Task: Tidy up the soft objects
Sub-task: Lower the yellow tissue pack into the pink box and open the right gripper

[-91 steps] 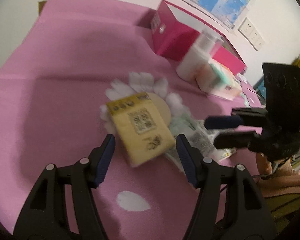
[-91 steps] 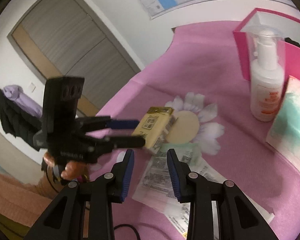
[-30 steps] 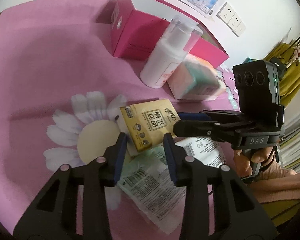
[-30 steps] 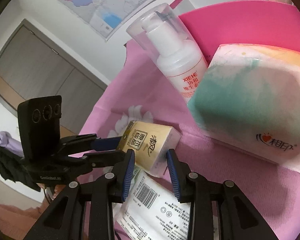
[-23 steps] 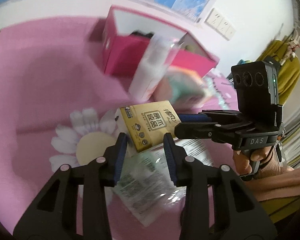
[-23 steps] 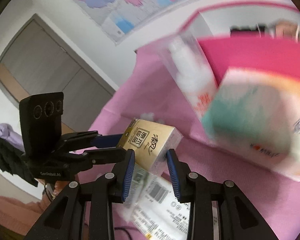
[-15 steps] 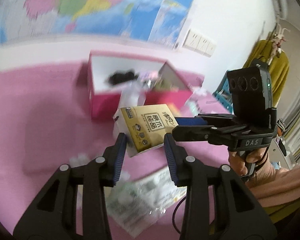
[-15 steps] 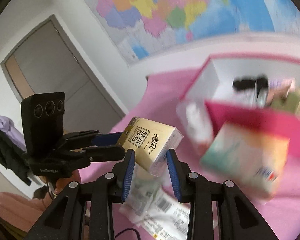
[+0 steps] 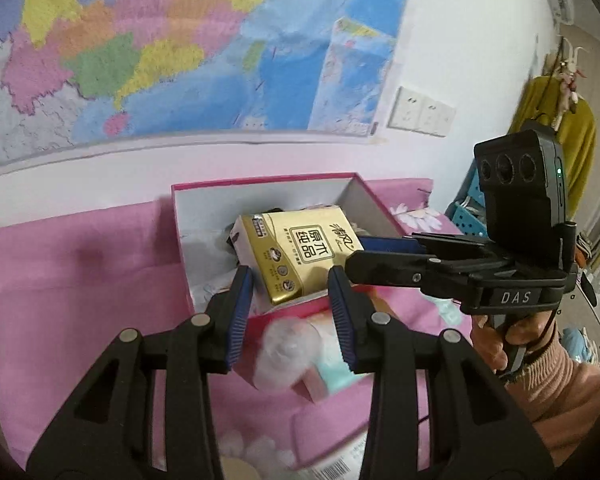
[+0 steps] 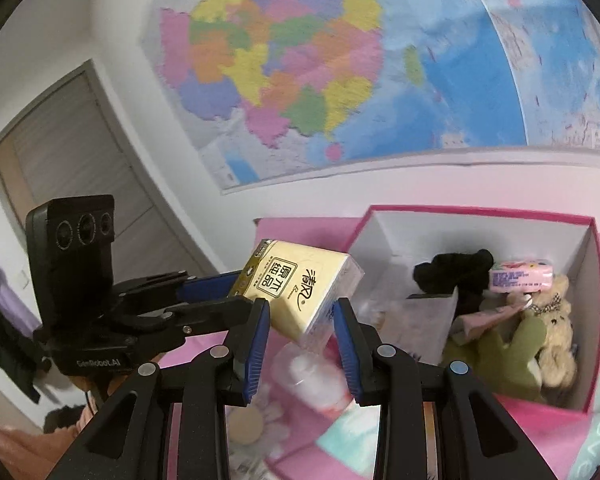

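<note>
Gold tissue pack (image 9: pixel 300 258), black lettering, pinched by both grippers' jaws above box (image 10: pixel 596 320).

Three seconds ago the yellow tissue pack (image 9: pixel 298 258) lay on the pink cloth (image 9: pixel 80 280) over the daisy print; now it hangs in the air, tilted, gripped between the left gripper (image 9: pixel 290 300) and right gripper (image 10: pixel 302 330), above the open pink box (image 9: pixel 260 188). The pump bottle (image 10: pixel 312 384) and wrapped pack (image 9: pixel 332 372), earlier ahead, now sit low beneath the jaws. The wall map (image 10: pixel 340 80) fills both views.
</note>
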The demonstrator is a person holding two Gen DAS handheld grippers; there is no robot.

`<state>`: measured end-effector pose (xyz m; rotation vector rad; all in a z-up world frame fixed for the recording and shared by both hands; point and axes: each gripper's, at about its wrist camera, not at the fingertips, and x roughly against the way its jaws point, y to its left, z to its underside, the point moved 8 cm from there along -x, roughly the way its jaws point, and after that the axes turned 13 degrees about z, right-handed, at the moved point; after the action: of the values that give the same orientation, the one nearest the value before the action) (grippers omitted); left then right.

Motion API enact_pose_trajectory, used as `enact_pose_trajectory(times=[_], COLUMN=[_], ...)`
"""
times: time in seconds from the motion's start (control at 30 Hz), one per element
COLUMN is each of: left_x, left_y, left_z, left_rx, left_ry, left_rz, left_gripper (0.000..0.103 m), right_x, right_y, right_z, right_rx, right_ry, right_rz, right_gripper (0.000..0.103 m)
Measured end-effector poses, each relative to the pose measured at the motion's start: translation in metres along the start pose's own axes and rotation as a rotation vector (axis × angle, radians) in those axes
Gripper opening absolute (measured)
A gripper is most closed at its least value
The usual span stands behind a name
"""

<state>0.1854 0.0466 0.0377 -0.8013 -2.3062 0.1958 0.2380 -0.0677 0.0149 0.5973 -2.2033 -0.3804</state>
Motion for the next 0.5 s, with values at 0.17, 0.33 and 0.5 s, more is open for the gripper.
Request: enact_pose_trajectory(times=[0.17,0.33,0.5], left_x=[-0.029,-0.051,-0.053], left_y=[0.027,0.047,0.058], left_z=[0.002,0.011,0.018], left_rx=[0.055,0.101,0.126], left_ry=[0.054,0.104,0.104], left_rz=[-0.017,-0.030,-0.091], left_gripper=[0.040,0.040,0.040], right_x=[-0.031,-0.057,-0.065], right_y=[-0.021,-0.032,-0.042], right_z=[0.002,0.008,0.016], right_rx=[-0.034,-0.050,-0.062], right_ry=[0.053,0.102,0.122], right_rz=[0.032,0.065,0.105], right_gripper=[0.034,0.034,0.034])
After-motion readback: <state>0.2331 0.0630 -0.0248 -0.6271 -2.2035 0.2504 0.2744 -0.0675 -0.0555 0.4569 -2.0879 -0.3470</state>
